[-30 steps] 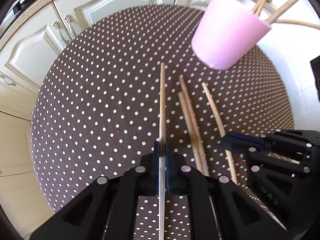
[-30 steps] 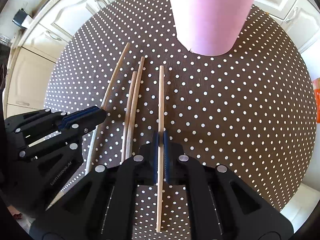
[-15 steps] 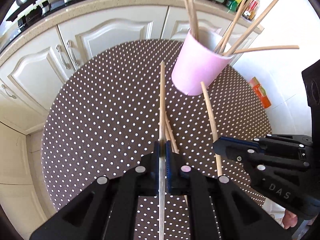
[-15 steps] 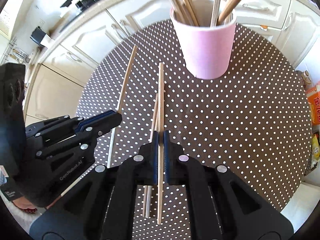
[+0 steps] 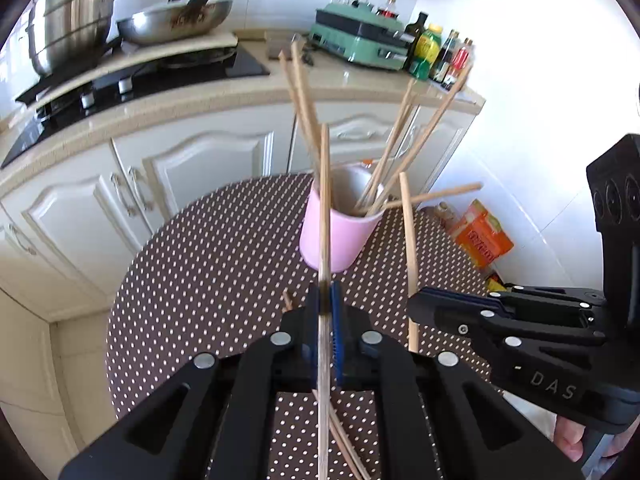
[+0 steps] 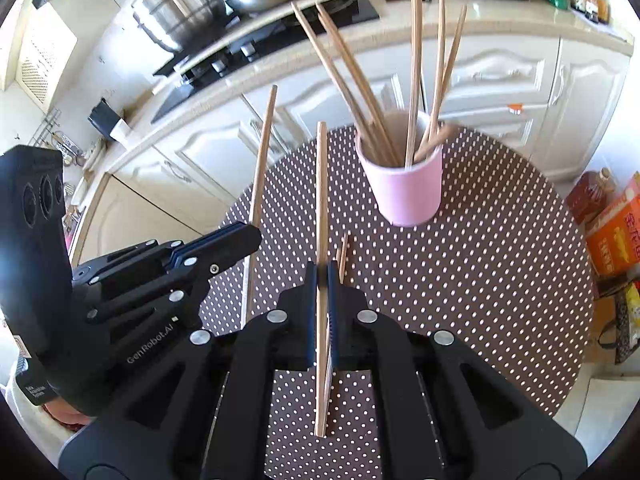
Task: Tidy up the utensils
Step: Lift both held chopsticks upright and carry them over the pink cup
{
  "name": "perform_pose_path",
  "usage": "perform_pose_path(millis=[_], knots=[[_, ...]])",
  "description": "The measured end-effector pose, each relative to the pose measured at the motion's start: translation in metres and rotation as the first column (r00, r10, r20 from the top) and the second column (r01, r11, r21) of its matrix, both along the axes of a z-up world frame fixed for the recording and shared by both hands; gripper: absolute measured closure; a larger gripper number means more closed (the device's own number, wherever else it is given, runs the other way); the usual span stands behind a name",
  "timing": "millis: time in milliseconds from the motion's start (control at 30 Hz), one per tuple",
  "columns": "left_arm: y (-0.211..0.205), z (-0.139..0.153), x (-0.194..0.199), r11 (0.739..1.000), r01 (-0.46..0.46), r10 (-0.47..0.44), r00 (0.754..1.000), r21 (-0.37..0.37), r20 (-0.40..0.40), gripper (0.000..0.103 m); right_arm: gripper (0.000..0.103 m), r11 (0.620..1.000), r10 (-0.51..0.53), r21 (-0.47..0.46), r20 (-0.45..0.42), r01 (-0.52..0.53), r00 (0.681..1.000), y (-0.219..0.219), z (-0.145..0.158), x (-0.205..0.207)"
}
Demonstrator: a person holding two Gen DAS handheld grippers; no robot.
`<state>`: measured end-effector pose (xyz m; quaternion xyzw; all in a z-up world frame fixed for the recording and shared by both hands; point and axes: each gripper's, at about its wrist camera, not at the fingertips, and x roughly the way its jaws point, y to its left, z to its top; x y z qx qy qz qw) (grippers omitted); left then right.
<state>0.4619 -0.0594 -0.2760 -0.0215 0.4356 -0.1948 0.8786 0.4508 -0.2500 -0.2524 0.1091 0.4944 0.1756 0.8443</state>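
Both grippers have lifted well above the tabletop (image 6: 480, 260): the left gripper (image 5: 325, 312) and right gripper (image 6: 321, 280) each carried a chopstick up, pink cup (image 6: 406, 192) now at 12 o'clock.

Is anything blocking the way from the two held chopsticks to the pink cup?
No separate obstacle shows. Only the chopsticks already in the pink cup fan across its mouth, leaving gaps for the sticks in the left tool and right tool.

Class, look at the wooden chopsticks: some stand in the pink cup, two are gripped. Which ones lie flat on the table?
The pair of chopsticks on the dotted tablecloth, just beyond the right gripper. They alone lie flat and unheld.
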Motion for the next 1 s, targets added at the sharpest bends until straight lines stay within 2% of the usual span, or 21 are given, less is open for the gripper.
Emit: perform_pose_path(millis=[467, 700, 1000], knots=[[-0.008, 0.045, 0.022, 0.998, 0.0, 0.009, 0.99, -0.063, 0.138, 0.097, 0.098, 0.999, -0.017, 0.046, 0.156, 0.01, 0.988, -0.015, 0.06, 0.014], [-0.01, 0.068, 0.041, 0.993, -0.029, 0.058, 0.966, -0.115, 0.252, 0.097, 0.098, 0.996, -0.045, 0.087, 0.231, 0.025, 0.972, -0.036, 0.086, 0.036], [-0.022, 0.081, 0.075, 0.981, -0.064, 0.123, 0.934, -0.183, 0.335, 0.097, 0.098, 0.992, -0.083, 0.119, 0.32, 0.047, 0.944, -0.06, 0.107, 0.069]])
